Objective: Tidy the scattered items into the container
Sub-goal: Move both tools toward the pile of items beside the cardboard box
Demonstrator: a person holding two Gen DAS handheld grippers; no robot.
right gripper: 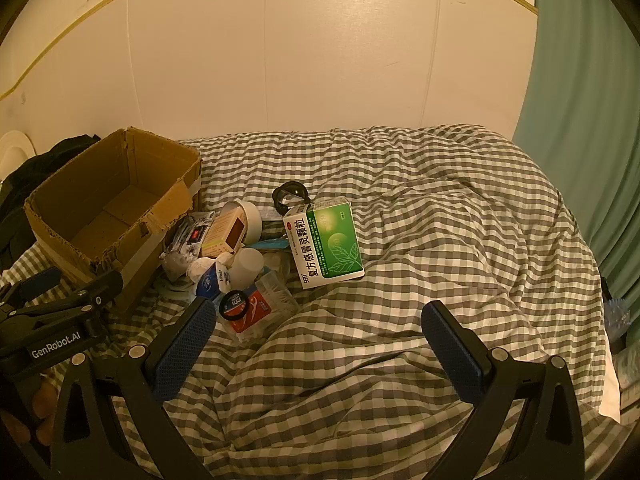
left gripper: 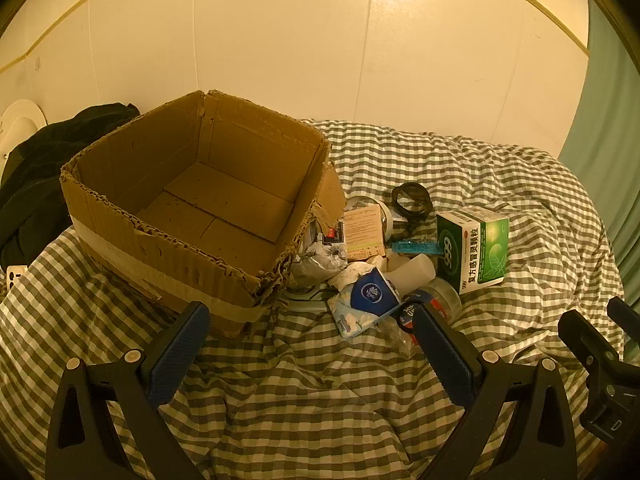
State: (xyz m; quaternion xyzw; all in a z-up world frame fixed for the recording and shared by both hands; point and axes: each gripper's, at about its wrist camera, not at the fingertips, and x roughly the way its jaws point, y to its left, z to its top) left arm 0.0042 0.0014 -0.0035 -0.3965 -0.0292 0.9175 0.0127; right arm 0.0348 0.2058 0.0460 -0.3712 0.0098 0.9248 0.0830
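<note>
- Both claws spread wide, nothing held: left gripper (left gripper: 312, 344), right gripper (right gripper: 316, 344), each hovering over bare checked duvet (right gripper: 440, 220).
- Box (left gripper: 168, 248) is empty, sits left on the duvet. Pile lies just beside its right wall, some pieces touching it.
- Judgement: first pick not yet made. Green carton (right gripper: 326, 246) looks the easiest start: outermost item, free on its right side, flat faces for the pads.
- Approach it from the open right side, close across the short width, lift straight up before swinging over the box rim. Dragging would likely snag the cloth.
- The duvet is soft and wrinkled; pressing down will sink items, so grip the sides rather than push from above.
- Materials:
  - Box: corrugated card, torn ragged rim, tape band round the base. Rim likely to catch things.
  - Tissue pack (left gripper: 370, 296): soft film, will squash.
  - Clear tub (right gripper: 260, 308) with a red label: thin, slippery plastic, lying on its side.
  - Tape roll (right gripper: 250, 216): rigid ring, white.
  - Black ring (right gripper: 291, 196): thin, low; what it is I can't tell.
  - Foil pouch (left gripper: 320, 260): crinkled, wedged against the box.
  - Small carton (left gripper: 362, 236): light card, partly buried.
</note>
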